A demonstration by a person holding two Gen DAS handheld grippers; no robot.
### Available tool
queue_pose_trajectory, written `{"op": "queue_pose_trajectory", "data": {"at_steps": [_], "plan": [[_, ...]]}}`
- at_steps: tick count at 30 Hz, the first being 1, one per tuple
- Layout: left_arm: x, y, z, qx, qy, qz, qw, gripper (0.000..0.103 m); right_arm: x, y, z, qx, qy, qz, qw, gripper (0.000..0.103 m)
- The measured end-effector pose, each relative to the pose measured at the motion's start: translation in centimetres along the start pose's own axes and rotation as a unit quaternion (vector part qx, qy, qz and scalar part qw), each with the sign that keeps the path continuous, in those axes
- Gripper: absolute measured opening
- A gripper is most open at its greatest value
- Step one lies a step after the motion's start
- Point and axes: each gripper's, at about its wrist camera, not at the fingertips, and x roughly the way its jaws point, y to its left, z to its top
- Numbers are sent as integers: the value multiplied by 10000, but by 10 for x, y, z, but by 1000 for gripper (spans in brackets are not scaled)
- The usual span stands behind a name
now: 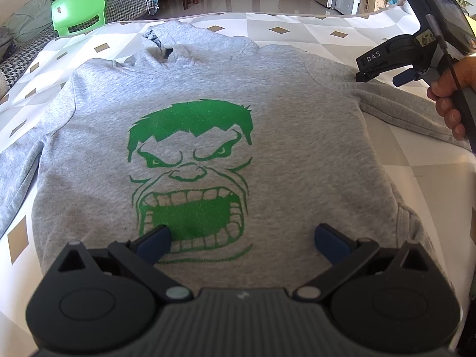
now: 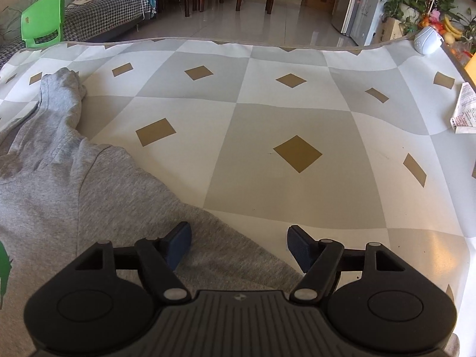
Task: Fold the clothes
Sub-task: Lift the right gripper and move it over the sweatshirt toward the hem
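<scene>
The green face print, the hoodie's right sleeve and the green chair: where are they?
green face print (image 1: 190,178), left wrist view, nose.
right sleeve (image 2: 208,247), right wrist view, mid-sleeve.
green chair (image 1: 78,6), left wrist view, backrest.

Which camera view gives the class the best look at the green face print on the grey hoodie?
The left wrist view: the whole green face print lies spread flat on the grey hoodie, unobstructed. The right wrist view catches only a green sliver at its left edge.

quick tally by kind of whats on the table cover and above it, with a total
grey hoodie: 1
grippers: 2 (left gripper, right gripper)
white round gadget: 1
printed paper packet: 1
total: 5
</scene>
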Motion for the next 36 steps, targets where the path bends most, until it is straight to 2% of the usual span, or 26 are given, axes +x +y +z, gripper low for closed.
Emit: {"op": "queue_pose_trajectory", "data": {"at_steps": [8,20,25,29,36], "plan": [[3,-1,2,50,-42,-40,10000,103,4,5,5,-19,-139,-278,9995,75],[3,-3,3,-2,7,-30,10000,103,5,12,7,-88,-186,-499,9985,76],[1,-2,3,-17,75,-32,10000,103,-1,21,9,-348,-80,-583,9977,76],[-2,-1,4,-4,204,-52,9998,103,-11,26,8,-411,-13,-286,9987,75],[-8,2,-3,16,371,-48,9993,103,-32,29,0,-72,282,492,9984,75]]}}
